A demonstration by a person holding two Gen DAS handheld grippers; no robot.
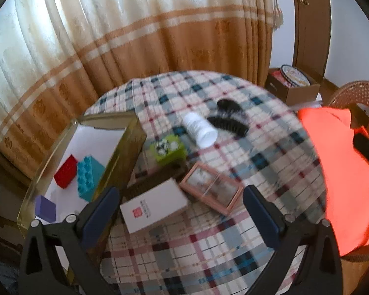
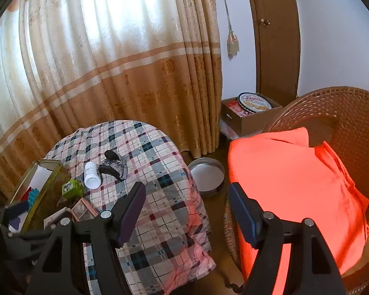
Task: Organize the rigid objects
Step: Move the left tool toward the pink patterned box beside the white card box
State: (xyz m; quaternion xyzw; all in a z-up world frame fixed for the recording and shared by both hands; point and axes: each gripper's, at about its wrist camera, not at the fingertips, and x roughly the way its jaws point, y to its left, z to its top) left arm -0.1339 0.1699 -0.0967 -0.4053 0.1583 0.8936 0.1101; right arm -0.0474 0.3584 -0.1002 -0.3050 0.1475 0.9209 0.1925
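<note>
Lying loose on the round bench under a blue, white and red plaid cloth [image 1: 209, 241] are the rigid things: a white flat rectangular box with a small red square mark [image 1: 153, 205], touching a pink shallow box with clear window panels [image 1: 211, 188] on its right; beyond them a lime-green small carton printed with black and white shapes [image 1: 168, 148]; past that a white plastic bottle lying on its side [image 1: 200, 129]; and beside the bottle a black toothed hair claw clip [image 1: 227, 120]. At the bench's left edge stands a clear, yellow-tinted plastic bin with a white floor [image 1: 125, 157]; inside it lie a red studded building block [image 1: 66, 170], a teal studded building block [image 1: 88, 178] touching it, and a purple small cube [image 1: 45, 207] apart from both, nearer the camera.

The left gripper [image 1: 180, 202] hangs above the white box and the pink box with its fingers spread wide and nothing between them; the picture is blurred. The right gripper [image 2: 187, 212] is over the bench's right edge, its fingers likewise apart and holding nothing.

Right of the bench a bright orange cloth [image 2: 295, 184] covers a brown wicker chair [image 2: 344, 113]; on the floor between them sits a round metal pan [image 2: 206, 175]; behind, a brown cardboard box with a round biscuit tin [image 2: 254, 102] stands by a cream and tan curtain [image 2: 110, 73].
</note>
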